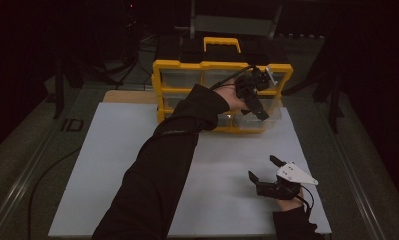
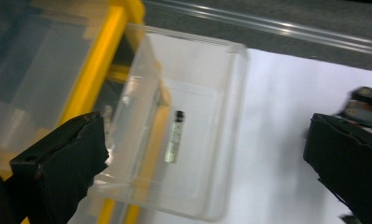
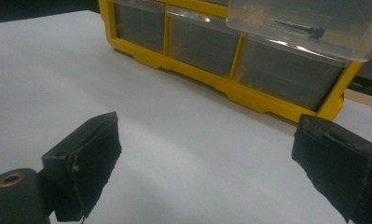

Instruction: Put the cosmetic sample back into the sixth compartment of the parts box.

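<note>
Hovering over a pulled-out clear drawer, the left gripper hangs at the far right of the yellow organiser, jaws wide apart with nothing between the pads; the drawer juts from the cabinet's right column toward the near side, over the white mat; inside it lies a small cylindrical part, silver-bodied with a dark cap, flat on the drawer floor and clear of the walls; the right gripper view catches the same part through the drawer's bottom.

The right gripper rests near the right edge of the mat, well apart from the organiser; its jaws stand apart and empty, pointed toward the cabinet front.

Step in hand, by my reading: the drawer is out and the part sits in it, either just dropped or about to be picked; I cannot tell which. If a pick, the next move calls for lowering the left jaws into the drawer, lined up across the part's short axis, without knocking the thin walls; if the deposit is done, the drawer front wants a level push back into its slot.

Writing: none legible; no brand or label readable on organiser, drawers or grippers; light is dim.
</note>
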Demonstrator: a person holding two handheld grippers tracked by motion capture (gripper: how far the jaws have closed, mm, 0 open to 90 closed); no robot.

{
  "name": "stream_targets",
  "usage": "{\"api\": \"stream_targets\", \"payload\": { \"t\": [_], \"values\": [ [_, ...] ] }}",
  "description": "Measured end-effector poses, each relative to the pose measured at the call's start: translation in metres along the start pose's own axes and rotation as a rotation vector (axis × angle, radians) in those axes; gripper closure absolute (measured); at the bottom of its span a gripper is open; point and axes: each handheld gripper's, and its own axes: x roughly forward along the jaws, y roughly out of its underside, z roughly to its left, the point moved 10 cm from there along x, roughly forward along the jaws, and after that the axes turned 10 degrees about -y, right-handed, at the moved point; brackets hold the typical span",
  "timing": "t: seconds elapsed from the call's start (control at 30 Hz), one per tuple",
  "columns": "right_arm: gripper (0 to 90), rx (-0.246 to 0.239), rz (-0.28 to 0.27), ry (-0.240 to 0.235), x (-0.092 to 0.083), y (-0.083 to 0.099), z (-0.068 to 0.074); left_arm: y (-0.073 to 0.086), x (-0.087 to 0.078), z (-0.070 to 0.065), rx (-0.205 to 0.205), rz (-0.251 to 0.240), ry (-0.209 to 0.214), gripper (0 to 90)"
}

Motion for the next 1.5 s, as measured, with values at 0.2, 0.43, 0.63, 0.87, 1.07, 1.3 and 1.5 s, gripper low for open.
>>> {"api": "stream_targets", "payload": {
  "t": [0.2,0.43,0.63,0.87,1.07,1.3,1.5],
  "values": [
    [7.7,0.001,-0.001,0.003,0.000,-0.001,0.000,0.005,-0.009,-0.008,0.004,-0.024,0.011,0.0],
    [7.7,0.000,-0.005,0.006,0.000,-0.002,0.001,0.014,-0.014,-0.015,0.016,-0.040,0.021,0.0],
    [7.7,0.000,-0.005,0.004,0.001,-0.002,0.002,0.022,-0.023,-0.013,-0.005,-0.062,0.015,0.0],
    [7.7,-0.001,-0.004,0.004,0.000,-0.002,0.002,0.039,-0.039,-0.012,-0.034,-0.109,0.013,0.0],
    [7.7,-0.009,-0.004,0.002,0.001,-0.004,0.003,0.056,-0.047,-0.013,-0.044,-0.106,0.008,0.0],
    [7.7,-0.010,-0.004,0.001,0.001,-0.004,0.004,0.074,-0.056,-0.009,-0.058,-0.103,-0.011,0.0],
    [7.7,-0.014,0.004,-0.007,0.004,-0.002,0.006,0.092,-0.064,-0.005,-0.087,-0.105,-0.024,0.0]
  ]
}}
